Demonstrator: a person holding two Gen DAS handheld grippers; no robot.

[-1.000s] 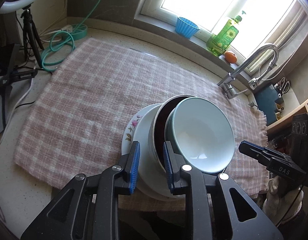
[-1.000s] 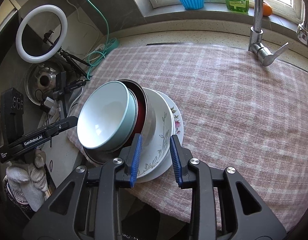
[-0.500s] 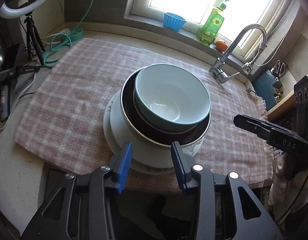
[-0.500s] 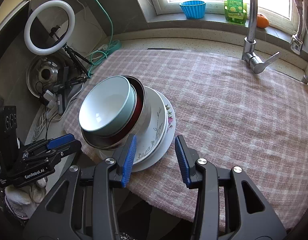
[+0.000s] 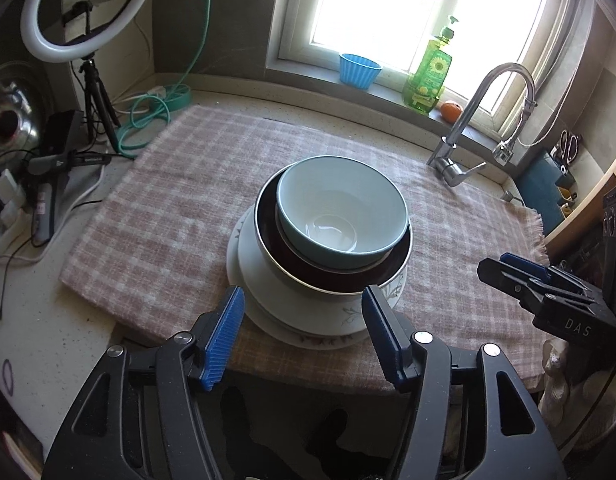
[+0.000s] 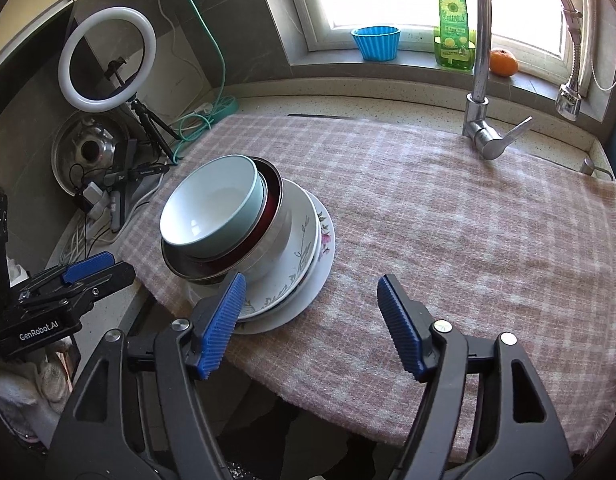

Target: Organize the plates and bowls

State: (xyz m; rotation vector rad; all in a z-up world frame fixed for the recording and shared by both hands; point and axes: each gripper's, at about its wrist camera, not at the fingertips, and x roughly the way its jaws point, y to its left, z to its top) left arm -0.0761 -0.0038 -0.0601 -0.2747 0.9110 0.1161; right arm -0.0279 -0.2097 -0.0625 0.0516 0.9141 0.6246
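Note:
A stack of dishes stands on the pink checked cloth (image 5: 180,184) near its front edge. A pale blue bowl (image 5: 339,210) sits on top, inside a dark red metal-rimmed bowl (image 5: 308,272), on a white bowl (image 5: 276,292) and flowered plates (image 5: 335,336). The stack also shows in the right wrist view: blue bowl (image 6: 212,212), plates (image 6: 308,256). My left gripper (image 5: 302,334) is open and empty, just in front of the stack. My right gripper (image 6: 311,322) is open and empty, to the right of the stack's front.
A faucet (image 6: 483,80) stands at the back right. A blue cup (image 6: 375,42), a green soap bottle (image 6: 453,28) and an orange (image 6: 503,62) sit on the windowsill. A ring light on a tripod (image 6: 108,64), cables and a metal lid (image 6: 84,148) crowd the left.
Both grippers have let go of the stack, opened wide and pulled back toward me. The stack now sits level on the cloth.

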